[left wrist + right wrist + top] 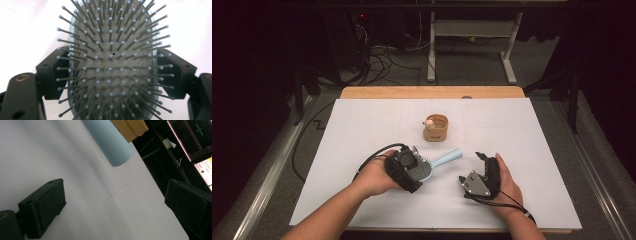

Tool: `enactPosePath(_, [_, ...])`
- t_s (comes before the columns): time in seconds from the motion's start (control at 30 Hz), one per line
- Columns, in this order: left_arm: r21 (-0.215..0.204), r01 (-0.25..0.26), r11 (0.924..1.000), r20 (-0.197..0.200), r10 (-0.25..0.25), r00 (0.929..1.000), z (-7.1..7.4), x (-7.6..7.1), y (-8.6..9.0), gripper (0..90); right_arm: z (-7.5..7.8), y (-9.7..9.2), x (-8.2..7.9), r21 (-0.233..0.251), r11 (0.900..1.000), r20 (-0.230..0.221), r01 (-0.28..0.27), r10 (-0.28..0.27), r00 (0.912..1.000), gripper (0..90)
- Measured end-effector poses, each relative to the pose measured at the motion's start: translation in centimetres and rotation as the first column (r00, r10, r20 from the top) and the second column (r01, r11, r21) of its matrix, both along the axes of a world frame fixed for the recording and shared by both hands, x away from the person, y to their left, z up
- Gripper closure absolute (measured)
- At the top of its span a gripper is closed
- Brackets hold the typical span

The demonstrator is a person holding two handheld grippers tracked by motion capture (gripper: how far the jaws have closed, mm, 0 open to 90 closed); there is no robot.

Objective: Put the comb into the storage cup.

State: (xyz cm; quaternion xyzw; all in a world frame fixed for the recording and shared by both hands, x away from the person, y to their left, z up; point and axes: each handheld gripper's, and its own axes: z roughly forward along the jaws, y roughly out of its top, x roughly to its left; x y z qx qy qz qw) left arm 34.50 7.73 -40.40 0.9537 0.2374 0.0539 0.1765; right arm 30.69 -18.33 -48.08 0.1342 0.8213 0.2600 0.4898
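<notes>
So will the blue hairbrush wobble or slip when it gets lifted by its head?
Probably not much: the left gripper clamps the hairbrush head on both edges. Its bristles likely bend. The long handle might droop.

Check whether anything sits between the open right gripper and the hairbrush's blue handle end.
Nothing visible does. The right gripper is open, with bare white table surface between its jaws and the hairbrush handle. The tan container stands farther back, off that line. The left gripper grips the brush head.
</notes>
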Motion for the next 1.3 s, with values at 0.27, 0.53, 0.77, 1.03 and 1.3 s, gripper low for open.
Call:
enactPosePath(0.27, [0.007,-0.002,1.0000,0.005,0.002,1.0000,-0.1,0.1,-0.3,20.3,0.0,0.1,-0.2,-0.034,0.9994,0.032,-0.005,0.006,0.9995,5.2])
enactPosePath(0.53, [0.008,-0.003,1.0000,0.005,0.003,1.0000,-0.1,0.1,-0.6,20.3,0.0,0.2,-0.4,-0.058,0.9983,0.060,-0.006,0.010,0.9981,8.1])
enactPosePath(0.77, [-0.003,0.009,1.0000,-0.006,-0.009,0.9999,-0.2,0.0,-1.1,20.3,-0.1,0.7,-0.6,-0.086,0.9959,0.080,-0.027,0.034,0.9962,11.5])
enactPosePath(1.03, [-0.016,0.028,0.9995,0.000,-0.028,0.9996,-0.2,-0.2,-2.4,20.3,-0.2,1.2,-0.9,-0.098,0.9939,0.090,-0.051,0.060,0.9941,15.7])
enactPosePath(1.3, [-0.015,0.050,0.9986,0.000,-0.050,0.9987,-0.3,-0.3,-3.5,20.3,-0.1,2.1,-1.4,-0.117,0.9895,0.107,-0.084,0.097,0.9895,17.4])
